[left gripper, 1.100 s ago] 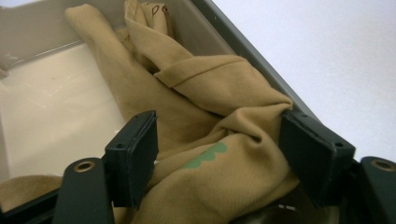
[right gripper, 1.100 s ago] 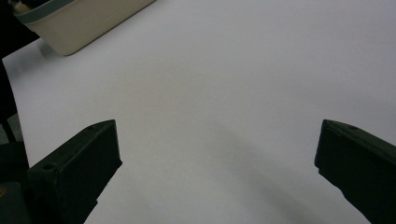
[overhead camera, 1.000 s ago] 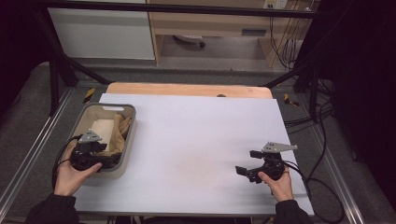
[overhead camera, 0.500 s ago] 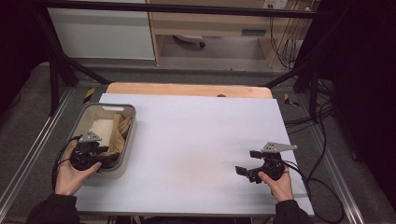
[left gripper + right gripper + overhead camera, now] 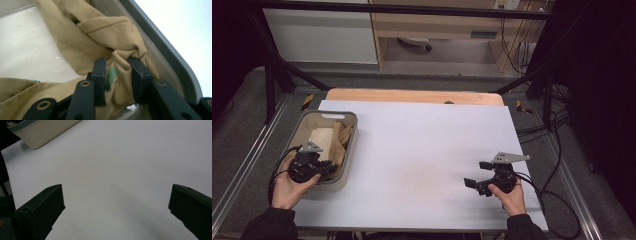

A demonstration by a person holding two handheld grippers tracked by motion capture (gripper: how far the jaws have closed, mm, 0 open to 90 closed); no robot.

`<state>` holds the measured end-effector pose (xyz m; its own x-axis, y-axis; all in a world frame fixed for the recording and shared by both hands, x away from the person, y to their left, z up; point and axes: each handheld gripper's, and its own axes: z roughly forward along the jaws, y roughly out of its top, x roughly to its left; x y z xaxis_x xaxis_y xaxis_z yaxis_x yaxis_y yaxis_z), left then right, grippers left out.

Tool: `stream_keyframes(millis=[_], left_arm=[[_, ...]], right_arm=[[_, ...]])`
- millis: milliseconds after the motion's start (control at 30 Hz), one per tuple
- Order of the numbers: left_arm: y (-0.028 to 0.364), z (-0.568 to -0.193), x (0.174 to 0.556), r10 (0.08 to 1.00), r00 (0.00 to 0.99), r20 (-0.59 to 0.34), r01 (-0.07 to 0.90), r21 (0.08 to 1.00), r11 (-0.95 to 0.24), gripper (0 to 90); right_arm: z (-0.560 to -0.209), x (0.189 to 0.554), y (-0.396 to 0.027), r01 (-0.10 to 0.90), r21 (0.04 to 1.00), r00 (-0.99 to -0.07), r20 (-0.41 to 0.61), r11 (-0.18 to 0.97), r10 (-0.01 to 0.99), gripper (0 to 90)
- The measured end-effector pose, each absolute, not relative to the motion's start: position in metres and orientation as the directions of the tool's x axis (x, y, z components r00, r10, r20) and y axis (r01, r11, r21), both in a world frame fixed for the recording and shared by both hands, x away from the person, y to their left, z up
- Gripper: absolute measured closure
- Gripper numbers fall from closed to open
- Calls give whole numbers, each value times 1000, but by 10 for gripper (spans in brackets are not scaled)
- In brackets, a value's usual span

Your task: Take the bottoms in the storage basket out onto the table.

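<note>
A fold of the tan cloth (image 5: 117,47) in the bin (image 5: 172,62) bunches between the left gripper (image 5: 117,65) fingers, which have just been closing on it.

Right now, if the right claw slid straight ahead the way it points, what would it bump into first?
Probably the bin. The open right claw faces bare white table first, with the bin far off and a bit to the side, so it might just miss.

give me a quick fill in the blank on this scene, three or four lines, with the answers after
1. The tan cloth lies bunched inside the grey plastic ____.
2. The left gripper has just been closing its jaws, with a fold of ____ between them.
3. The right gripper is held over the white tabletop with its jaws ____.
4. In the high view, the grey plastic bin sits at the table's ____ side.

Missing words: bin; cloth; open; left
</note>
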<state>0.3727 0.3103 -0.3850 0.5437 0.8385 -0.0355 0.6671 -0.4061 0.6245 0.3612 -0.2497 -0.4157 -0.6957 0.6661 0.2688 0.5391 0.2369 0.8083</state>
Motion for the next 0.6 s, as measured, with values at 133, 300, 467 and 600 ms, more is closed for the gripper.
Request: stream_keyframes(millis=[133,300,467,600], left_arm=[[310,-386,372,839,543,-39,671,621,-406,743],[311,-386,373,837,545,-44,676,614,-408,783],[311,-386,372,837,545,-41,674,615,-409,814],[311,-386,372,835,549,-38,670,617,-412,827]], right_arm=[[-416,361,-250,539,809,-695,270,235,667,6],[-416,361,-250,539,808,-697,269,238,665,6],[-416,361,-250,539,808,-696,269,238,666,6],[-416,361,-250,540,807,-697,269,239,665,6]])
